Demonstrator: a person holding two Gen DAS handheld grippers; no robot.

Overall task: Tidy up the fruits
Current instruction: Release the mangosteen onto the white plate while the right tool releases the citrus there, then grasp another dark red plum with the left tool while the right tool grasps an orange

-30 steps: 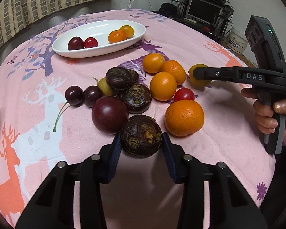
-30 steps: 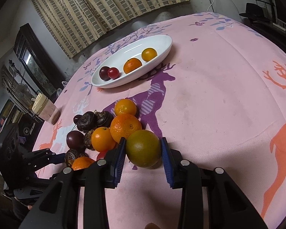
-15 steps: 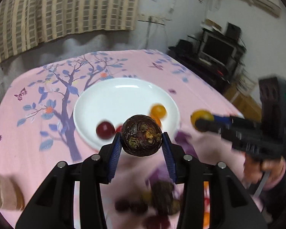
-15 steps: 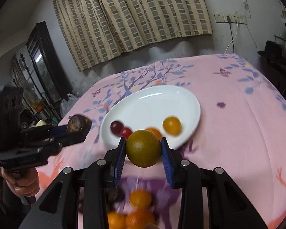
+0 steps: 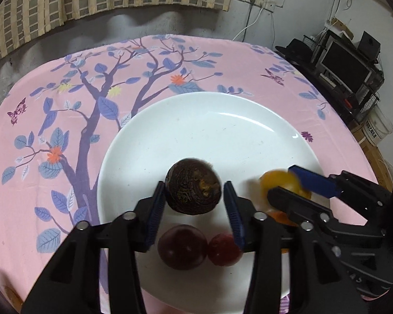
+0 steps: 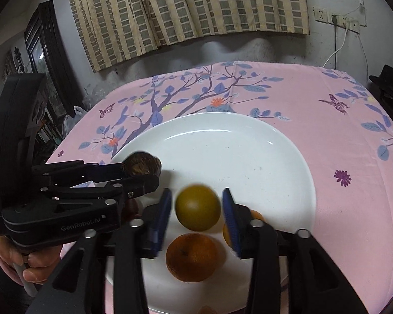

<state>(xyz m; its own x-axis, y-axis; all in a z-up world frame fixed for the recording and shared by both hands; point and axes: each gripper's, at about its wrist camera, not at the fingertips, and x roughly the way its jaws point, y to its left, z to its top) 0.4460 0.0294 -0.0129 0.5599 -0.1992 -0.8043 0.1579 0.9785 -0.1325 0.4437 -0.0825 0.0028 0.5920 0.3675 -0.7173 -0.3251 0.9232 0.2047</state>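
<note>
Left wrist view first: the left gripper (image 5: 194, 198) hung over the white plate (image 5: 222, 120), its blue pads apart with a gap showing beside the dark brown ridged fruit (image 5: 193, 186) between them, so the fruit looked let go rather than pinched; whether it already rested on the plate I could not tell. Below the tongs a dark purple plum (image 5: 182, 246) and a small red fruit (image 5: 224, 246) lay blurred and partly cut off by the fingers. To the right, the right gripper (image 5: 288, 183) reached in, a blurred yellow fruit at its tips. Half a second earlier the left pads had been clamped on that brown fruit, higher above the plate.

Right wrist view: the right gripper (image 6: 196, 209) stood open too, clear gaps either side of the yellow-green citrus (image 6: 197, 208). Nearer the tongs sat an orange (image 6: 194, 257); another orange (image 6: 229, 231) was mostly hidden behind the right finger. The left gripper (image 6: 144, 172) came in from the left with the brown fruit (image 6: 142, 166) at its tips. Earlier, the citrus had been gripped tight.
</note>
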